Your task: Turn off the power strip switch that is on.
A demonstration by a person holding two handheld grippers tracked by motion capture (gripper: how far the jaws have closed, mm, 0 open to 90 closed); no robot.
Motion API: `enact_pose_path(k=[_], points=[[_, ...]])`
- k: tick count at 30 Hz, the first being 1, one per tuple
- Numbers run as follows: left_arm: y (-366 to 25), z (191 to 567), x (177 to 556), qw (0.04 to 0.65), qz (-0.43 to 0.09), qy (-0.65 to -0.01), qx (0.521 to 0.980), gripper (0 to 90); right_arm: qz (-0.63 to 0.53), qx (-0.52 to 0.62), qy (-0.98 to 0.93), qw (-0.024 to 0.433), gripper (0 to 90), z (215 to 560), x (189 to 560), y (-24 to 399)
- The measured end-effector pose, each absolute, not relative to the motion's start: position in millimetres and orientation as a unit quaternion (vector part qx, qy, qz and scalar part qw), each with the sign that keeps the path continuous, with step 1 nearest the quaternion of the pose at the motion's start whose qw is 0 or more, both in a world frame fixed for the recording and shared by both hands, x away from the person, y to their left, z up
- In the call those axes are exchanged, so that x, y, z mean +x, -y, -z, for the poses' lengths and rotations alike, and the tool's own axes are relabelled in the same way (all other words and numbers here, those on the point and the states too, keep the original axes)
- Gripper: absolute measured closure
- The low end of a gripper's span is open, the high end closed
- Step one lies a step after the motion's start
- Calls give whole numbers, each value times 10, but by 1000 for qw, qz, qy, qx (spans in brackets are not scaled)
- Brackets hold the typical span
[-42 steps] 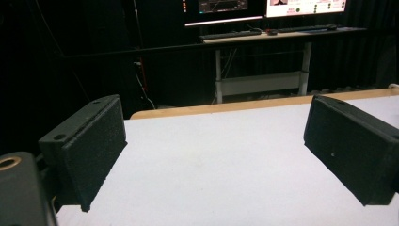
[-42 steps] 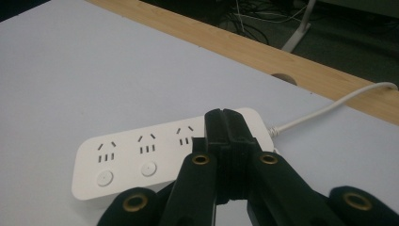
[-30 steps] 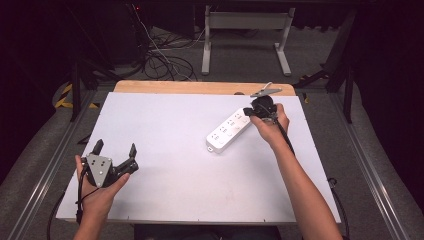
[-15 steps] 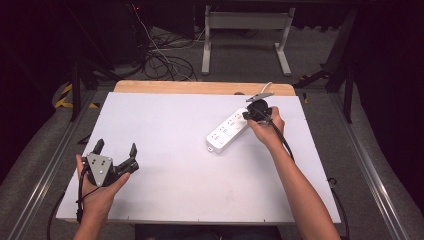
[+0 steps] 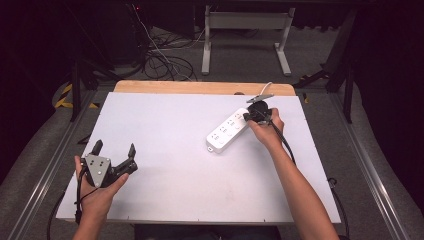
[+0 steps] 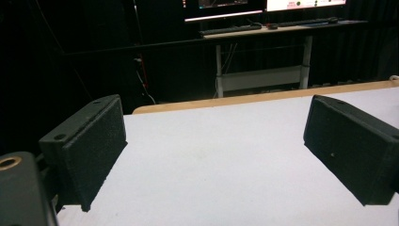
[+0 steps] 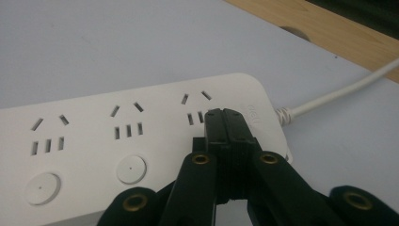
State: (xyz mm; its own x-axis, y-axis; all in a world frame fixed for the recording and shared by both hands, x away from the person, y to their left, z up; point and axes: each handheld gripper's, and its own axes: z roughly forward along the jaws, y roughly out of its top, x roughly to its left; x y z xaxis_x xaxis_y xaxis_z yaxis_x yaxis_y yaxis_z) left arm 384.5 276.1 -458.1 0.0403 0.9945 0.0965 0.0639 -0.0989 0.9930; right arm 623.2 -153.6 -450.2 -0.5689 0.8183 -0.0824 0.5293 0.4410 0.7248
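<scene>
Both jaws of right hand-held gripper [image 7: 227, 117] together, tips on power strip [image 7: 141, 141].

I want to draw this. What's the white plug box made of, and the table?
The power strip looks like hard white plastic: smooth, slightly glossy, with moulded slots and round buttons. The table seems to be wood at its bare tan back edge, and the white top looks like a matte sheet, perhaps paper or laminate.

At lower left of the high view, our left hand [image 5: 97, 192] holds the left gripper [image 5: 115, 153] low with its jaws spread wide apart. At upper right, our outstretched right forearm [image 5: 295, 185] ends at the right gripper [image 5: 248, 116], whose jaws are pressed together, tips angled downward.
</scene>
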Motion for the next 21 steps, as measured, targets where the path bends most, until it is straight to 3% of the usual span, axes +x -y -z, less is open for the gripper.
enact_pose_path(k=[21], points=[[-2742,4589,3859,467,-496,-480,552,69,-344,413,-816,211,900,4565,6193,1501]])
